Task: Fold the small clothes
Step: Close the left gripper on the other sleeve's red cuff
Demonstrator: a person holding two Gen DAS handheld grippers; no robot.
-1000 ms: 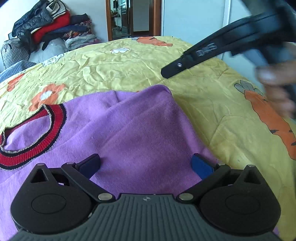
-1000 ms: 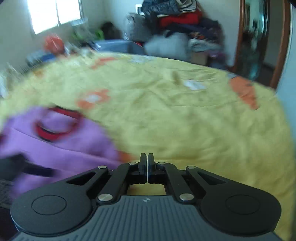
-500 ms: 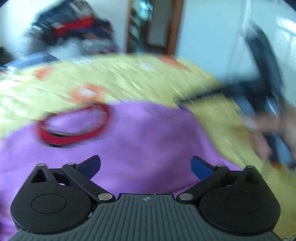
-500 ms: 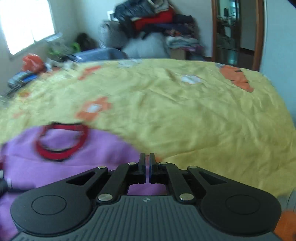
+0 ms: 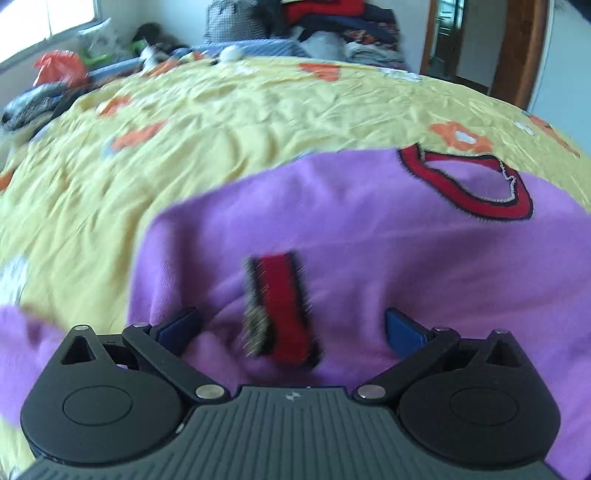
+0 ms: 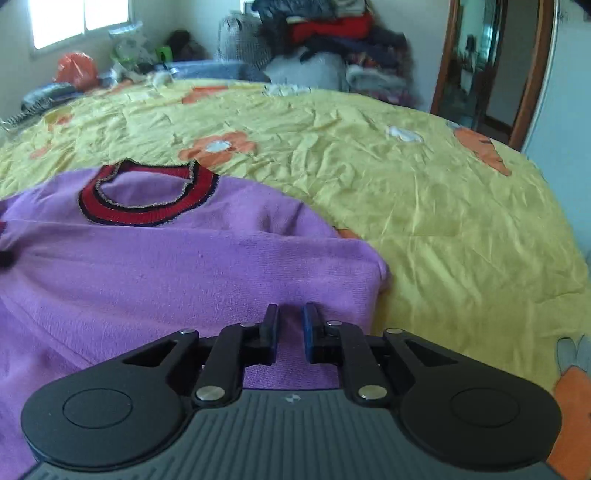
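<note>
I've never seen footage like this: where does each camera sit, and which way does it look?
Left wrist: on the left hand-held gripper, looking down along wide-open fingers at a purple sweater and its red cuff.
Right wrist: on the right hand-held gripper, fingers slightly apart over the sweater's edge.
Shared: sweater, red collar, yellow bedspread, clothes pile.

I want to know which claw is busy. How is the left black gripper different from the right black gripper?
The left black gripper stands wide open; the right black gripper shows only a narrow gap, its jaws having just been opening. The left frames a red striped cuff; the right has plain purple sweater between its pads. Both hover over that sweater.
</note>
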